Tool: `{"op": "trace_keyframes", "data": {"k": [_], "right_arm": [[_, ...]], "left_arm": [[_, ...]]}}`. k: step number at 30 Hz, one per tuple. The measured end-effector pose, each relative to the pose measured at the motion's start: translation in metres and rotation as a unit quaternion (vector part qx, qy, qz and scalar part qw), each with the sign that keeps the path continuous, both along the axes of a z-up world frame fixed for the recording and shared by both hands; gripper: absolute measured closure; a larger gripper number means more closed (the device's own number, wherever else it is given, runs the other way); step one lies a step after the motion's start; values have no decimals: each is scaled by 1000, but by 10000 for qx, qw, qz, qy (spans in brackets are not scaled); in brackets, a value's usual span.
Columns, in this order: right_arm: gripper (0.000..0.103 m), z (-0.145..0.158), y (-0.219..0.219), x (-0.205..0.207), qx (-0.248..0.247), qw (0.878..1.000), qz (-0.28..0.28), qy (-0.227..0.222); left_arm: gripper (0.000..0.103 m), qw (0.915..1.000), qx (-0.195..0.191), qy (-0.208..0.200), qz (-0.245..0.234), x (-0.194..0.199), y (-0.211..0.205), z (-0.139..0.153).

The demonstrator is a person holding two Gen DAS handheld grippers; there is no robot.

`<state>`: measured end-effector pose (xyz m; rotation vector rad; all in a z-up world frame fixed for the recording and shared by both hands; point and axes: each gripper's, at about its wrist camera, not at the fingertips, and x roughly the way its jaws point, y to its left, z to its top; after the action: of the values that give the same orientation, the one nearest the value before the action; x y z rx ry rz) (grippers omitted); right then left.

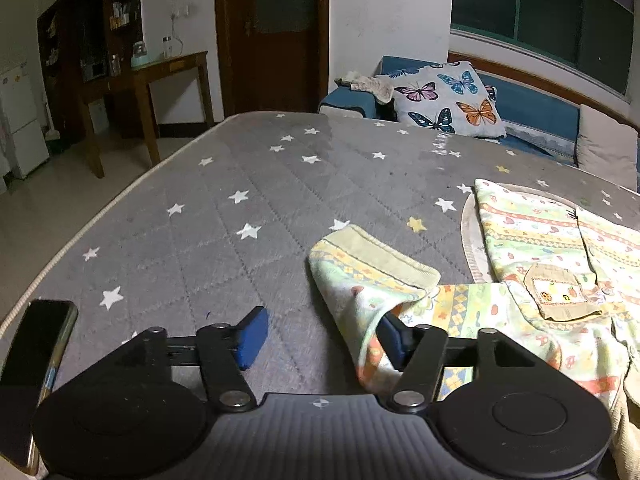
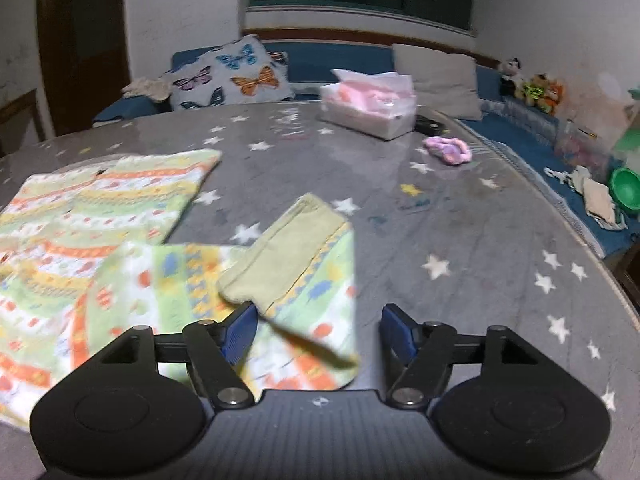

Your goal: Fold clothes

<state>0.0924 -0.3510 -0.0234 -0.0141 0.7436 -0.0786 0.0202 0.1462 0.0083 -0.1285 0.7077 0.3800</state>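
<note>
Right wrist, tissue box [image 2: 366, 110], blurred sleeve [image 2: 296, 280]

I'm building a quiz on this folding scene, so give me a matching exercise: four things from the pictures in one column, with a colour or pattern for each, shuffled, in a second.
Things:
1. pillow
2. bed cover
3. gripper pads
4. sleeve cuff

Looks:
A. plain yellow-green
B. blue
C. grey with stars
D. butterflies on a pale ground

Pairs: 1-D, 2-C, 3-B, 4-A
</note>
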Motion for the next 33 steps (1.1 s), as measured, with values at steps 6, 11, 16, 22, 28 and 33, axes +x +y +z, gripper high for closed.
{"op": "trace_keyframes", "data": {"k": [6, 11, 16, 22, 28, 33], "right_arm": [[34, 6, -45, -20, -180, 9916, -1238, -316], [34, 8, -62, -35, 81, 9914, -1264, -318], [37, 11, -57, -20, 407, 9946, -889, -341], [51, 1, -60, 1, 506, 9939, -968, -143], [52, -4, -58, 8, 355, 9944, -982, -129], [52, -5, -57, 10, 326, 9944, -996, -123]], "left_arm": [[32, 9998, 164, -49, -45, 5, -6, 5], [32, 9995, 219, -41, -216, 15, -14, 5], [34, 9991, 285, 11, -310, 27, -17, 1], [34, 9979, 390, 49, -522, 34, -14, -1], [32, 9924, 744, 181, -960, 45, -25, -9], [32, 9871, 895, 382, -1271, 50, -31, -21]]}}
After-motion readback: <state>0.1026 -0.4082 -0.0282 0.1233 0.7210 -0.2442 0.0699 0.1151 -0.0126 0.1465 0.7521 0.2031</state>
